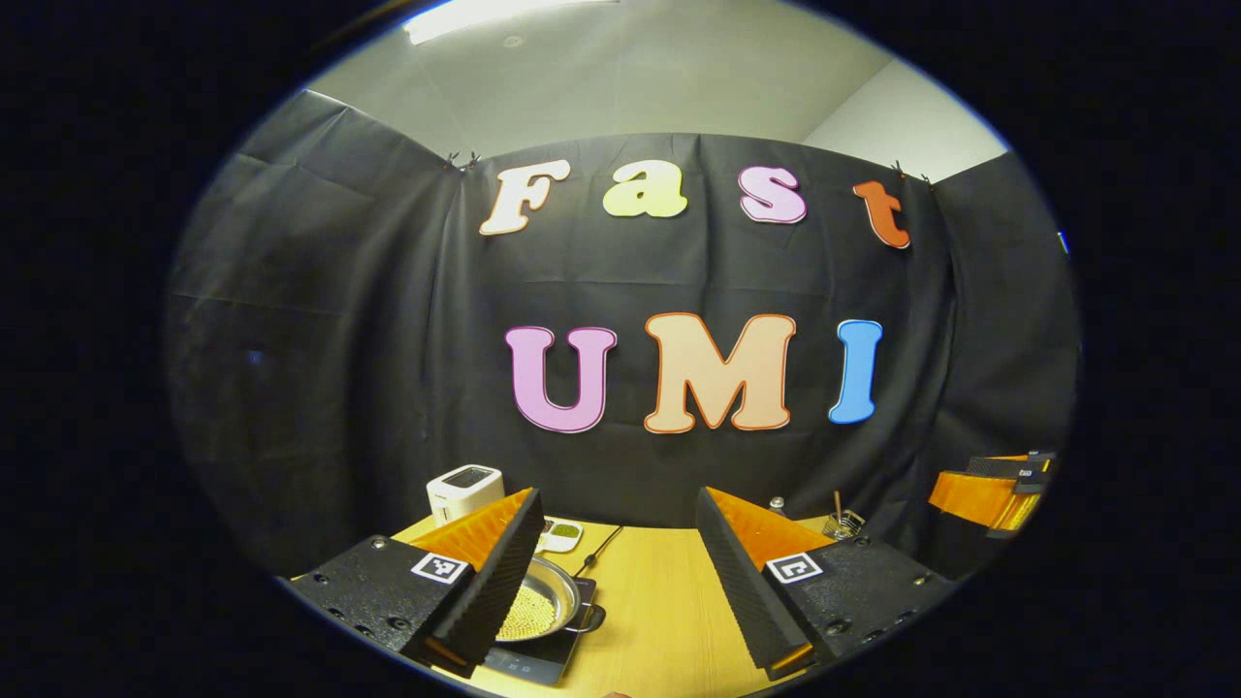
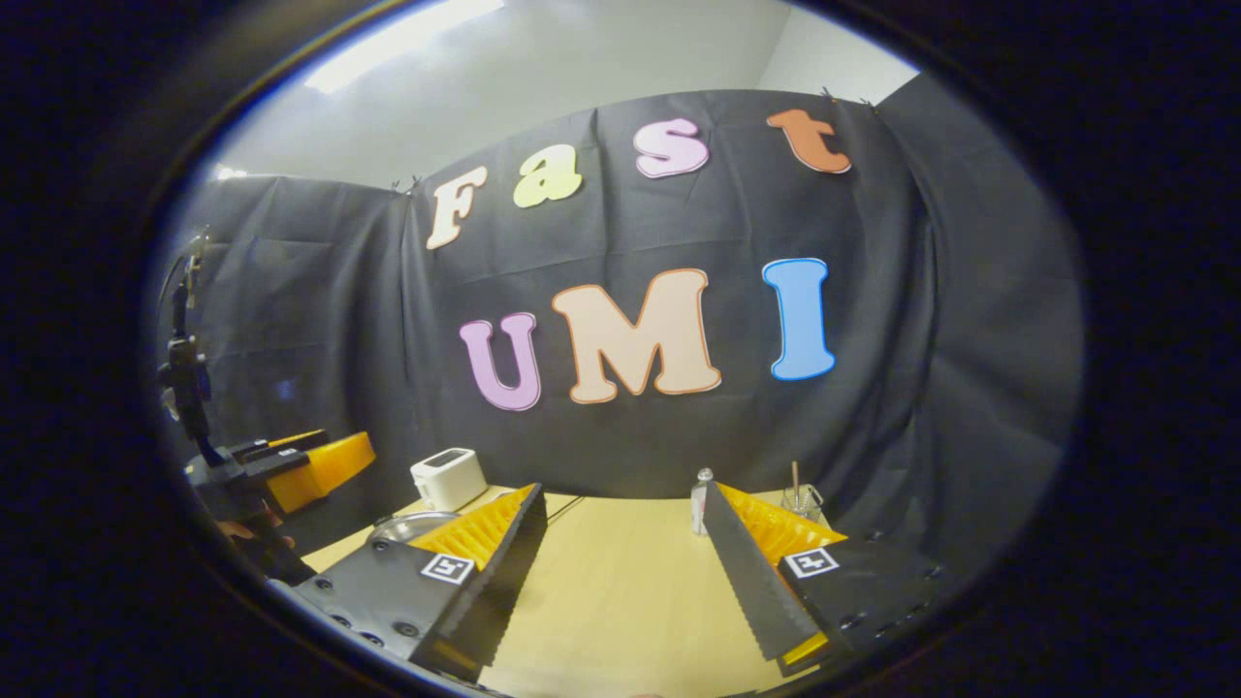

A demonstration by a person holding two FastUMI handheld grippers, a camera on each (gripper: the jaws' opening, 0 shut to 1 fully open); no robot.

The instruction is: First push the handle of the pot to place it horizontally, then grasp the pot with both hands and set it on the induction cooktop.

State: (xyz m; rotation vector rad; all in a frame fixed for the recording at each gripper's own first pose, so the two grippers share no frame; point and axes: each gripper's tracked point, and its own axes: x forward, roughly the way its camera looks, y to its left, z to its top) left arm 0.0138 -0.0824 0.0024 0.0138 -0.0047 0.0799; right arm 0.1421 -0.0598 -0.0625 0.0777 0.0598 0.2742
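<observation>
Pot (image 1: 539,606): sits on the cooktop (image 1: 543,651) at the counter's (image 1: 659,601) left side, beads inside, low beside the left gripper's (image 1: 620,572) left finger.
Handle: a dark stub at the pot's right; its axis cannot be told.
Left gripper: spread, holding nothing, nearer the pot.
Right gripper (image 2: 625,572): spread, holding nothing; the pot lies to its left.

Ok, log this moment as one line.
pot: on induction cooktop | left gripper: open | right gripper: open, above table
</observation>
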